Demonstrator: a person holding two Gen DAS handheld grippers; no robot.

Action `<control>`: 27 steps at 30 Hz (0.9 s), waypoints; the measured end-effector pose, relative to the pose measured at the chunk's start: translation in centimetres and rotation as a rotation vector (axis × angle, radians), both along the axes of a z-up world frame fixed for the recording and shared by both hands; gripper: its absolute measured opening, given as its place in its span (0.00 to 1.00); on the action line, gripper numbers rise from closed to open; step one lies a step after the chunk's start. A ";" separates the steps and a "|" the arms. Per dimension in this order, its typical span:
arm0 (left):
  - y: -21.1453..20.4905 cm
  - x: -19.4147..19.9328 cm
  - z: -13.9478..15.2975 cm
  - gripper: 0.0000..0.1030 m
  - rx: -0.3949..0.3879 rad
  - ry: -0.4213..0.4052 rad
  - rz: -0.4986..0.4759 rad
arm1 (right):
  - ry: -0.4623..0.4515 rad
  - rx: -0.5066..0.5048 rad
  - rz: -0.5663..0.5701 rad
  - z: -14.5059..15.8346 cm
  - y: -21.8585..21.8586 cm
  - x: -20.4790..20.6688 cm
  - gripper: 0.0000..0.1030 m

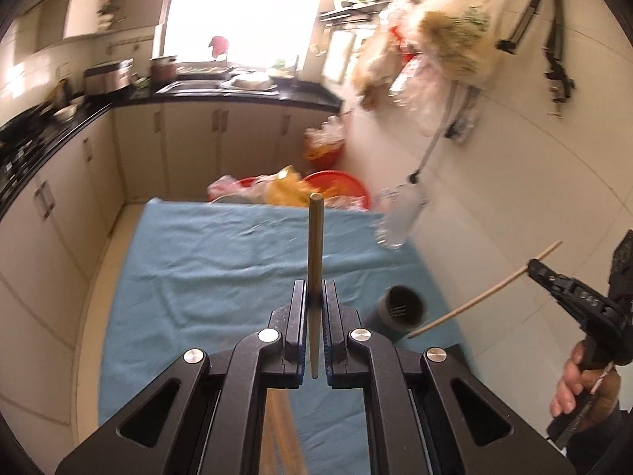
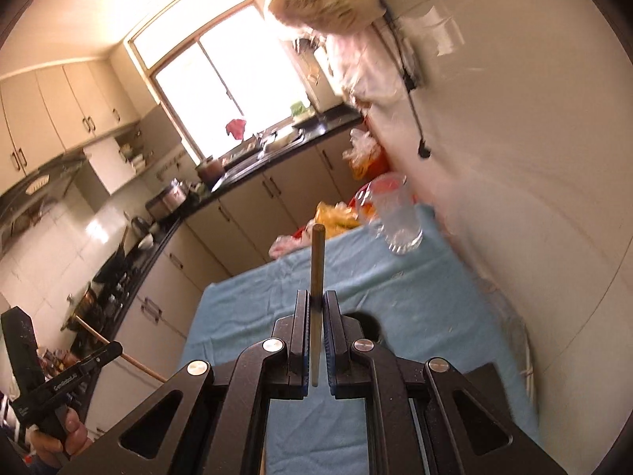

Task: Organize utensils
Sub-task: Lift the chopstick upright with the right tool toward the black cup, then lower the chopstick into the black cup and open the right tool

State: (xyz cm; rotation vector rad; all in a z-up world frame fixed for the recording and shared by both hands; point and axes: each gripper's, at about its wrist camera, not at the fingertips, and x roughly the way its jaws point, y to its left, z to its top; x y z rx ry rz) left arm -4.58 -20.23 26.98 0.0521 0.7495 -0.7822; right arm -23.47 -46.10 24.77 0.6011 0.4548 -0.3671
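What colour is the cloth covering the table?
Light blue cloth, seen best in the left wrist view.

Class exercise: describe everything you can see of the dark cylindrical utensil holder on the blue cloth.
The utensil holder is a dark grey cylinder, apparently plastic or metal, open at the top. It stands on the blue cloth near the white wall, appearing tilted in the fisheye view. Pale glints inside may be metal utensils; they are unclear. In the left wrist view the right gripper's chopstick crosses just beside it; contact cannot be judged.
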 end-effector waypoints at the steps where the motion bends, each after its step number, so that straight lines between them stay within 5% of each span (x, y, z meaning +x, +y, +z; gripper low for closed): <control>1: -1.3 -0.2 0.6 0.06 -0.013 0.000 -0.022 | -0.006 -0.003 -0.008 0.3 -0.6 -0.2 0.06; 11: -12.0 -0.1 2.1 0.06 -0.059 0.010 -0.129 | 0.005 0.015 -0.054 0.0 -5.4 0.7 0.06; 18: -17.3 0.7 -2.9 0.06 0.026 0.073 -0.139 | 0.056 0.050 -0.044 -2.7 -6.7 2.0 0.06; 27: -18.8 2.4 -8.2 0.06 0.127 0.146 -0.104 | 0.128 0.134 -0.025 -6.3 -8.3 4.1 0.06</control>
